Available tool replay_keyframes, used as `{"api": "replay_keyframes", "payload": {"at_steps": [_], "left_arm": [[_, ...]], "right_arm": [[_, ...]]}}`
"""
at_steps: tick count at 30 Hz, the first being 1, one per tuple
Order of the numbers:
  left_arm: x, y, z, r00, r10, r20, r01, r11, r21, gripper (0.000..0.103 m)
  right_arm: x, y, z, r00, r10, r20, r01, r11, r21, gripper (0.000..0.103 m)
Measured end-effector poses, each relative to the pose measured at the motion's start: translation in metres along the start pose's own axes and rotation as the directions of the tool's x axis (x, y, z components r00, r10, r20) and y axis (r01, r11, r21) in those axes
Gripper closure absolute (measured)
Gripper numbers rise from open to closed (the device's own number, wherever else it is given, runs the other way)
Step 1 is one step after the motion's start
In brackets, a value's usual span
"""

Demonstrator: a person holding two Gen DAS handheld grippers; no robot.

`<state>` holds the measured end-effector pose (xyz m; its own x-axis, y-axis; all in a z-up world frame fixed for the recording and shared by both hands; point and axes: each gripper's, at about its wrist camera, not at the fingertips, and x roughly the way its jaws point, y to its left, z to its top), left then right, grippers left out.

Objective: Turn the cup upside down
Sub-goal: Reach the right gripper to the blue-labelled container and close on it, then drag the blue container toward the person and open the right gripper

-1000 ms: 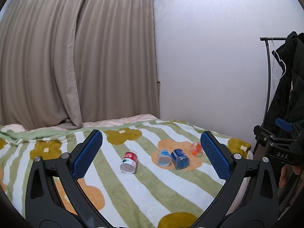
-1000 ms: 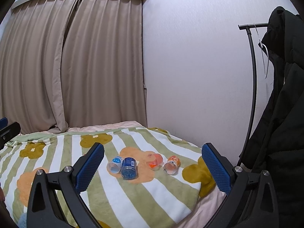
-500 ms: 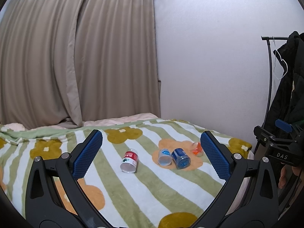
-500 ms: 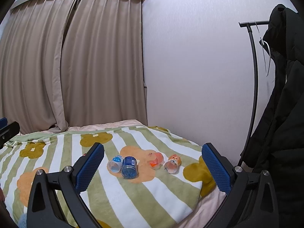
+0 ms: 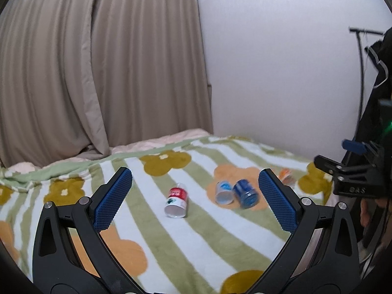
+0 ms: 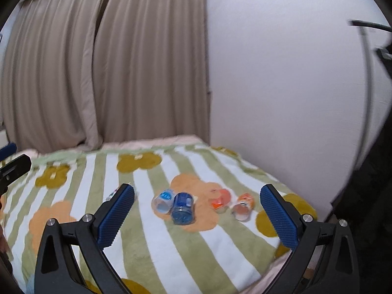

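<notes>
Beige pleated curtains (image 5: 98, 68) and a plain white wall (image 6: 281, 85) back a bed covered by a green-and-white striped blanket with orange and ochre flowers (image 5: 152, 230). Several small plastic cups lie on their sides on it: a red-labelled clear cup (image 5: 177, 203) by itself, a pale blue cup (image 6: 163, 201) touching a dark blue cup (image 6: 183, 208), and two orange cups (image 6: 220, 199) beside them. Their label writing is too blurred to read. The left tool (image 5: 194, 198) and right tool (image 6: 197, 216) both stand wide apart, holding nothing, above the blanket.
</notes>
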<state>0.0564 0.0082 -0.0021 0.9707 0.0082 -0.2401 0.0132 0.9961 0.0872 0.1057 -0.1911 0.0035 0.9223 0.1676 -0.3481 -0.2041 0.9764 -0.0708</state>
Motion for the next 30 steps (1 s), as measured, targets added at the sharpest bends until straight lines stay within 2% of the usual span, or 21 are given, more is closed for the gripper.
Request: {"api": "replay_keyframes", "payload": {"at_steps": [3, 7, 9, 12, 17, 18, 21, 23, 27, 30], "left_arm": [[0.028, 0.012, 0.002, 0.998, -0.021, -0.055, 0.021, 1.000, -0.010, 0.000], [0.065, 0.029, -0.002, 0.992, -0.026, -0.121, 0.022, 0.999, -0.037, 0.000], [0.083, 0.037, -0.006, 0.988, -0.030, -0.150, 0.023, 0.998, -0.050, 0.000], [0.108, 0.046, -0.015, 0.980, -0.030, -0.198, 0.019, 0.998, -0.058, 0.000], [0.140, 0.058, -0.027, 0.965, -0.043, -0.260, 0.025, 0.997, -0.073, 0.000], [0.143, 0.059, -0.030, 0.963, -0.046, -0.266, 0.026, 0.997, -0.078, 0.000], [0.152, 0.062, -0.035, 0.959, -0.048, -0.280, 0.025, 0.996, -0.087, 0.000], [0.156, 0.065, -0.038, 0.958, -0.049, -0.283, 0.024, 0.995, -0.093, 0.000], [0.159, 0.072, -0.041, 0.957, -0.048, -0.286, 0.020, 0.995, -0.102, 0.000], [0.158, 0.073, -0.040, 0.958, -0.044, -0.285, 0.016, 0.995, -0.103, 0.000]], "right_arm": [[0.044, 0.005, 0.007, 0.996, 0.043, -0.078, -0.046, 0.998, -0.039, 0.001], [0.115, 0.015, 0.008, 0.973, 0.092, -0.211, -0.111, 0.990, -0.082, 0.001], [0.146, 0.017, 0.004, 0.959, 0.090, -0.269, -0.119, 0.989, -0.093, 0.001], [0.196, 0.017, -0.008, 0.926, 0.091, -0.367, -0.134, 0.986, -0.094, 0.001], [0.266, 0.011, -0.037, 0.848, 0.094, -0.522, -0.148, 0.987, -0.064, 0.002], [0.276, 0.010, -0.041, 0.835, 0.098, -0.541, -0.151, 0.987, -0.054, 0.005], [0.302, 0.008, -0.053, 0.800, 0.119, -0.588, -0.155, 0.988, -0.012, 0.006], [0.310, 0.006, -0.059, 0.786, 0.123, -0.606, -0.151, 0.989, 0.006, 0.007], [0.327, 0.006, -0.071, 0.744, 0.141, -0.654, -0.158, 0.987, 0.033, 0.029], [0.334, 0.005, -0.078, 0.724, 0.171, -0.668, -0.170, 0.983, 0.067, 0.039]]}}
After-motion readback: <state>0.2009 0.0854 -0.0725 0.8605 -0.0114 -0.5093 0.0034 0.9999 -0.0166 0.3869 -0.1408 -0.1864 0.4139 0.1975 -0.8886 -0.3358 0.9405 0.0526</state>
